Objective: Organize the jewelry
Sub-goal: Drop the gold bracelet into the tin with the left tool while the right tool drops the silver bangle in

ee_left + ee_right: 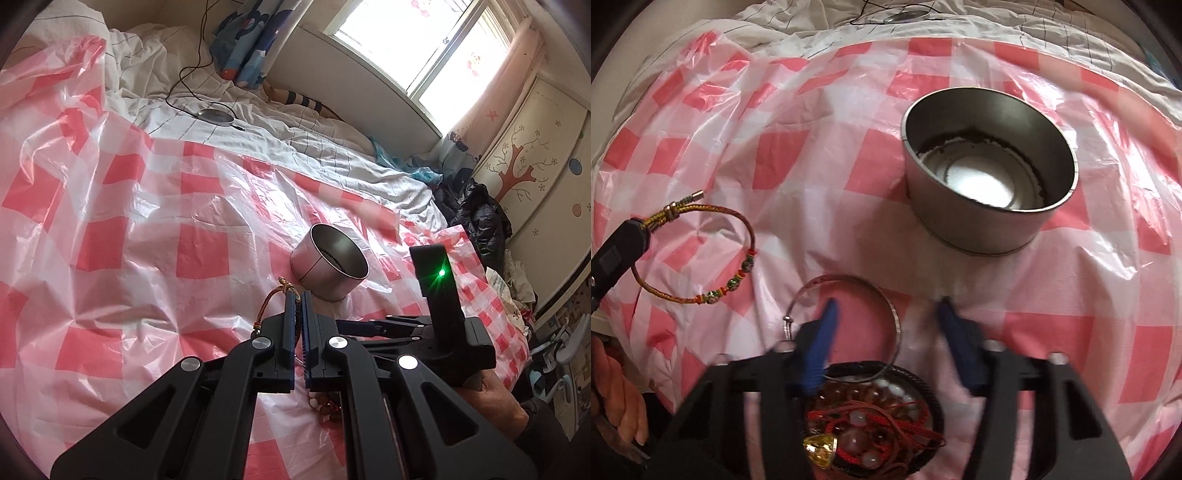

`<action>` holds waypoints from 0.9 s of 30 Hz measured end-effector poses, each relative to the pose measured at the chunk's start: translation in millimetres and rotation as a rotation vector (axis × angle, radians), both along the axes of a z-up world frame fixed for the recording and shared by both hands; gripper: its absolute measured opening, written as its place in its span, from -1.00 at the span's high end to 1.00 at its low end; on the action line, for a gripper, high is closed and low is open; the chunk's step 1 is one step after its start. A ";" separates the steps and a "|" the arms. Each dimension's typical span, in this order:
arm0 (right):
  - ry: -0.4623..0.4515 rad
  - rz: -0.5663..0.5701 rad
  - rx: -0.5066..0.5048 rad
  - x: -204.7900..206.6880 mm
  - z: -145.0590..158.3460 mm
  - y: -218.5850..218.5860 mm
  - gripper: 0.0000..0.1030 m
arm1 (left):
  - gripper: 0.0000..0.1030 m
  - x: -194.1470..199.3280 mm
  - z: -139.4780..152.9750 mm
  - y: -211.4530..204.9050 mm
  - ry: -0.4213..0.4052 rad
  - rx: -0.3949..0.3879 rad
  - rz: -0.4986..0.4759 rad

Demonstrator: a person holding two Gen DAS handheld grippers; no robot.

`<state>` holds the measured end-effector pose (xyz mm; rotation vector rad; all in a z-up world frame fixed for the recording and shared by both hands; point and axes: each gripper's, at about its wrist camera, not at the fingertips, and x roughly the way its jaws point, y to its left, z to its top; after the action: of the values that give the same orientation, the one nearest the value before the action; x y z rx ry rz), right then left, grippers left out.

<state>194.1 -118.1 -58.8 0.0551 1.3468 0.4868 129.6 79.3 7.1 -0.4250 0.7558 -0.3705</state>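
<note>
One thin cord bracelet [701,254] hangs pinched in the left gripper [298,295]; it may slip. The right gripper [886,310] gapes wide, holding nothing.

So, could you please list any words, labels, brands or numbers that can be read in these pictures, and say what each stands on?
None can be read.
Tin: bare metal, no label in view.
Silver bangle: faint marks on its band, too small to read.
Papers at the bed's right edge: print too small and blurred.
Cupboard doors and curtain: pictures only, no lettering.
Grippers: no brand visible.
</note>
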 end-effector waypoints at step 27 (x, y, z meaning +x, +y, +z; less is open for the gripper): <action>-0.256 -0.325 0.234 6.9 71.5 -113.9 0.88 | 0.94 50.1 40.6 -54.9 -0.181 -0.202 -0.160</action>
<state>201.0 -232.0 12.7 0.3863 1.0009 0.3586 179.8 24.4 47.7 -0.5146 0.5791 -0.6305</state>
